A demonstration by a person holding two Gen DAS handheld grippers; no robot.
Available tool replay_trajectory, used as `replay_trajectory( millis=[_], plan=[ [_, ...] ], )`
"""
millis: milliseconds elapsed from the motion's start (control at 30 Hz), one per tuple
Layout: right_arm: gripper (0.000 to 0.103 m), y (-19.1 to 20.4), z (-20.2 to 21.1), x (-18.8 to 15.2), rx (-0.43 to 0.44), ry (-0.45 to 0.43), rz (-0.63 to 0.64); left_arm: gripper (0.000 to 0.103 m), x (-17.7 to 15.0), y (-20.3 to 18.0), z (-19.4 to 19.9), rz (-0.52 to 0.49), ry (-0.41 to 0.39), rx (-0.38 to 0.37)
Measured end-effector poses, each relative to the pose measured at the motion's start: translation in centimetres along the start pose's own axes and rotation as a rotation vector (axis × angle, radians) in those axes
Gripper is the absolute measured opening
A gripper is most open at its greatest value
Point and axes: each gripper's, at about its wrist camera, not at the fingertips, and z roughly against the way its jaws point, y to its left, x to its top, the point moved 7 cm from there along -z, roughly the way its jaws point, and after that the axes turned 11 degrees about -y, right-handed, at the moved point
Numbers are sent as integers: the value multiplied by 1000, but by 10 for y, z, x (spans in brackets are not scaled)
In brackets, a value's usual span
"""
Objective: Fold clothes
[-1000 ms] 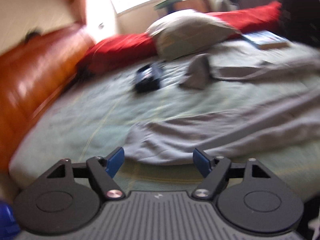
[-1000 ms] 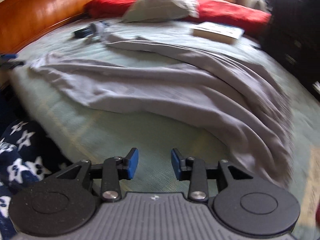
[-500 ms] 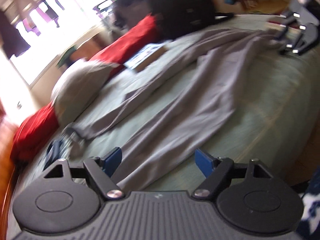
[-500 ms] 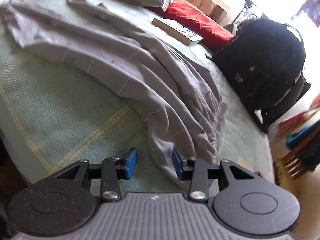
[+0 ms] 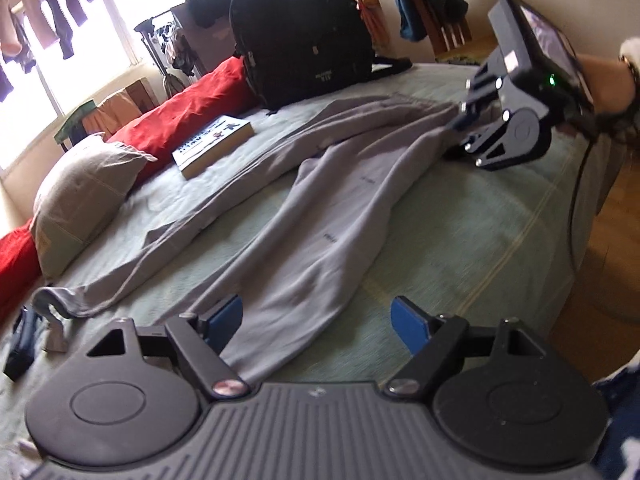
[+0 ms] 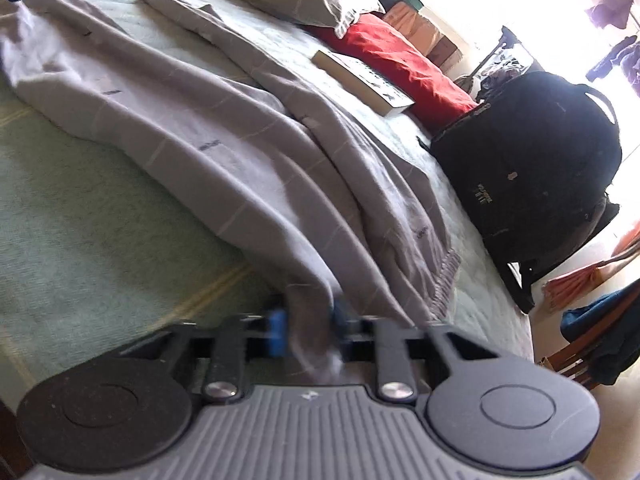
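Grey cotton trousers sprawl unfolded; right hand-held gripper pinches waistband, left hand-held gripper gapes; grip hem squarely.

Bright window behind bed; wooden floor; chair against wall.
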Motion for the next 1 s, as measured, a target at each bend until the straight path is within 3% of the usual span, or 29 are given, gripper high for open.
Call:
replay_trajectory(
  millis=[33,200,333,500,600,700,767,867,1000],
  plan=[
    [9,2,6,0,6,2,10,82,1,-1,1,0,-2,-2],
    [8,-3,54,-10,109,-7,-27,83,4,-1,3,-3,-14,-2],
    [5,-15,82,-30,167,40,-76,83,7,0,4,-1,-25,4],
    [9,-23,88,-46,151,54,-186,86,5,2,4,-2,-20,14],
    [28,-21,87,-36,225,-10,-374,86,3,3,3,-2,-18,20],
    [33,-10,79,-29,376,-39,-631,86,2,4,3,-2,-15,26],
    [52,0,71,-33,445,-22,-814,86,1,4,2,-2,-13,30],
    [64,7,66,-43,447,-26,-995,86,-1,6,2,-2,-10,36],
    [65,-2,59,-58,393,-64,-1257,86,-2,6,1,1,-10,41]
  ],
)
